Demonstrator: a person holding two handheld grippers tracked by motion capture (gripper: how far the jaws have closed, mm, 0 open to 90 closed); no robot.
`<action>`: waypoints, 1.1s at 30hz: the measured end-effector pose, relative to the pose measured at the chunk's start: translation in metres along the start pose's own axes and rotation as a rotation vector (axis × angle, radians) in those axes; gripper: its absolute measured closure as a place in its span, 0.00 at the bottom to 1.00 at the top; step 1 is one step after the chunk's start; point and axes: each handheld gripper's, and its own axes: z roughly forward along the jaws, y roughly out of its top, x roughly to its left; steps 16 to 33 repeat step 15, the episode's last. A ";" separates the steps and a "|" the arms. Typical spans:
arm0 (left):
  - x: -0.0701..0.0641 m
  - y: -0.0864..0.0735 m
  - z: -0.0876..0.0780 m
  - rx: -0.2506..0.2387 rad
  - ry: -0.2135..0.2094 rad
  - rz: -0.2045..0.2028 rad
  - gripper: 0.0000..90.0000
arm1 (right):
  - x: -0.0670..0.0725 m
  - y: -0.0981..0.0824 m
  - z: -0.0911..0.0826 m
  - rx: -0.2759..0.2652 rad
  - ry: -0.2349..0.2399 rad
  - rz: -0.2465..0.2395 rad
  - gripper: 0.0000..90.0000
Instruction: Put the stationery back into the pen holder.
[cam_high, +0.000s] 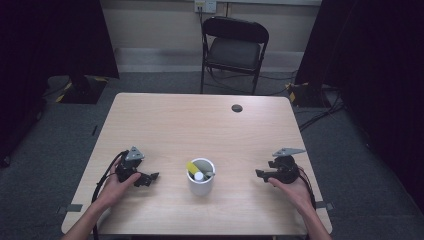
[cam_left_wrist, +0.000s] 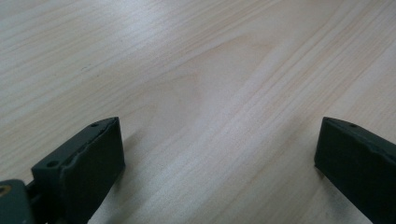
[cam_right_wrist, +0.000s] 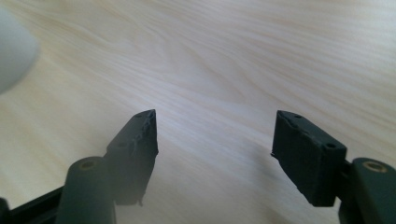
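Note:
A white cup (cam_high: 201, 177) stands near the middle of the light wooden table (cam_high: 200, 125), holding a yellow item and a few other small items. My left gripper (cam_high: 152, 176) rests low on the table to the cup's left, pointing toward it. In the left gripper view its jaws stand wide apart, left gripper (cam_left_wrist: 219, 154) open over bare wood. My right gripper (cam_high: 258, 173) sits to the cup's right, pointing at it. Its jaws are apart in the right gripper view, right gripper (cam_right_wrist: 215, 135) open with nothing between them. The cup (cam_right_wrist: 14, 46) shows as a white blur at the upper left there.
A black folding chair (cam_high: 234, 50) stands behind the table's far edge. A dark round grommet (cam_high: 237, 108) sits in the tabletop at the far right. Dark curtains hang at both sides. Cables lie on the grey floor at the right.

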 end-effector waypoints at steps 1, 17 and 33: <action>0.000 0.000 0.000 0.000 0.000 0.000 0.01 | -0.001 -0.004 0.005 -0.004 -0.058 -0.006 0.32; 0.000 0.000 0.000 -0.002 -0.001 0.001 0.01 | 0.006 -0.022 0.019 -0.088 -0.138 -0.004 0.20; 0.000 0.000 0.000 -0.002 -0.001 0.001 0.01 | 0.006 -0.022 0.019 -0.088 -0.138 -0.004 0.20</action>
